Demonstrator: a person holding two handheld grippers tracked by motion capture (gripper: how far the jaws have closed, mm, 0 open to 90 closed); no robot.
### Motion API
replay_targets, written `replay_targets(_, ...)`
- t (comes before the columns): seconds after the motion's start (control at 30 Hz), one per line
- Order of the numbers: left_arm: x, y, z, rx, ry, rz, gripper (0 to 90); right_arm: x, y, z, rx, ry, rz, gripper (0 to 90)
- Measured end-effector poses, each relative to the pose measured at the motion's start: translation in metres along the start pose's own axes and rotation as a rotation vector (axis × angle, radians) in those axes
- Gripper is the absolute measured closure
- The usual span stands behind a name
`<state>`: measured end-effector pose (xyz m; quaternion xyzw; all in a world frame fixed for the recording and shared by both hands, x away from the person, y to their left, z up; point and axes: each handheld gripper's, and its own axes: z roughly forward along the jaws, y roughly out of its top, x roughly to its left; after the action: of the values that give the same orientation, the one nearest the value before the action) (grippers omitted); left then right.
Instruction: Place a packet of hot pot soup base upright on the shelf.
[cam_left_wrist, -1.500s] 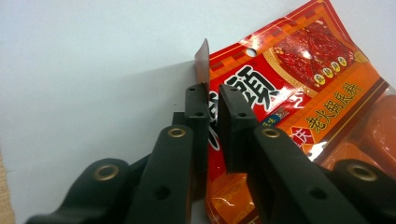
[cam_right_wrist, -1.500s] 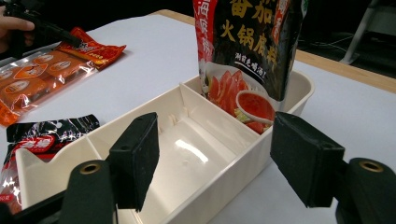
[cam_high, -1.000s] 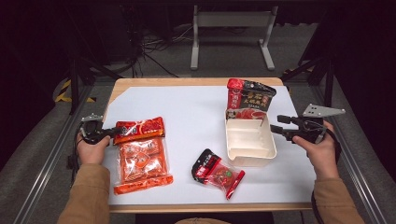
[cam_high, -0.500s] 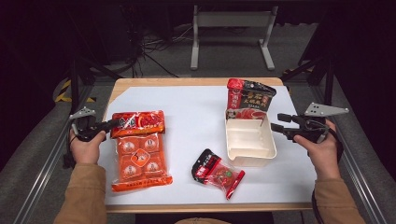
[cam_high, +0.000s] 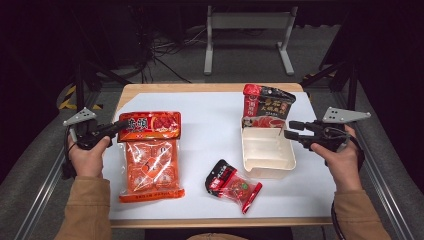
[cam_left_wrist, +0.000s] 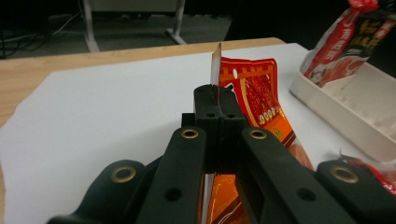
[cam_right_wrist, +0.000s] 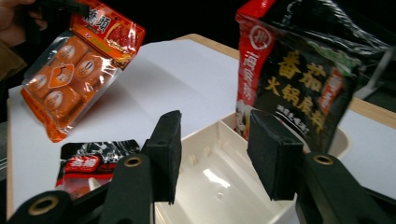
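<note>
Left claw (cam_left_wrist: 217, 109) of mine is pinching tight on the top corner of the orange pack (cam_high: 150, 152), lifting it so most of it is hanging below the jaws while its bottom edge is trailing on the white sheet (cam_high: 210, 125). I am judging it light but floppy: a slick film pouch with several lumps sealed inside, so it is swinging and bending under my grip rather than holding flat. The stiffer printed header is the sensible place to hold, and I am gripping it there; a hold on the clear film lower down would likely slip or crumple. My right claw (cam_right_wrist: 215, 154) is standing half open with nothing between its pads, its jaws having just been closing, hovering over the near end of the white tray (cam_high: 267, 152). That tray, well across from my left claw, is looking bare on its floor, apart from the dark pouch (cam_high: 265, 107) standing upright at its far end. Between both claws, nearer me, a small dark packet (cam_high: 232, 182) is lying flat.
</note>
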<state>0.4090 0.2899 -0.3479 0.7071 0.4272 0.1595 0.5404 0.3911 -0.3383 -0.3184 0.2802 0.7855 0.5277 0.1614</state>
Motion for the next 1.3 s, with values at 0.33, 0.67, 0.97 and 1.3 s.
replay_targets(0.33, -0.03, 0.019, -0.012, -0.051, -0.058, 0.095, 90.0, 0.014, 0.015, 0.008, -0.014, 0.049, -0.02, 54.3)
replay_targets(0.67, -0.057, 0.032, -0.02, -0.1, -0.107, 0.201, 90.0, 0.021, 0.027, 0.016, -0.012, 0.067, -0.056, 52.3)
replay_targets(0.97, -0.087, 0.042, -0.034, -0.154, -0.136, 0.282, 90.0, 0.027, 0.039, 0.02, -0.022, 0.09, -0.088, 51.9)
replay_targets(1.3, -0.105, 0.046, -0.042, -0.196, -0.175, 0.339, 90.0, 0.029, 0.047, 0.03, -0.041, 0.145, -0.089, 50.8)
